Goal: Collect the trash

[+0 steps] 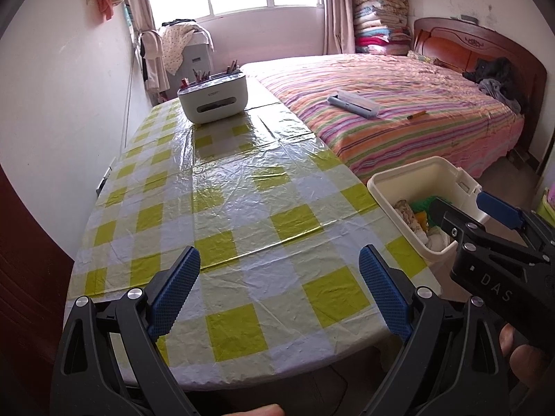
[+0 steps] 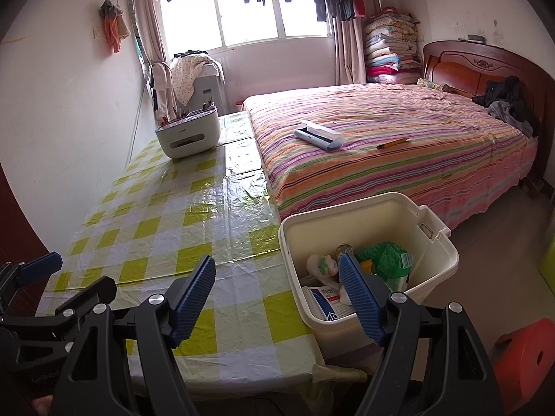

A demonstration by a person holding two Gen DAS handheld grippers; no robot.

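Checked table (image 1: 242, 187); white organizer (image 1: 213, 98) atop.

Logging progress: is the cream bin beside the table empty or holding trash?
Holding trash: the cream bin is upright and lidless, with a green packet and wrappers inside.

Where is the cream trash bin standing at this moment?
The cream trash bin stands on the floor at the table's right edge, between table and striped bed.

My left gripper (image 1: 279, 289) is level, its two blue-padded fingers (image 1: 173, 294) spread wide with nothing between them. My right gripper (image 2: 277, 298) sits just beside it, fingers (image 2: 192, 300) equally wide apart and holding nothing.
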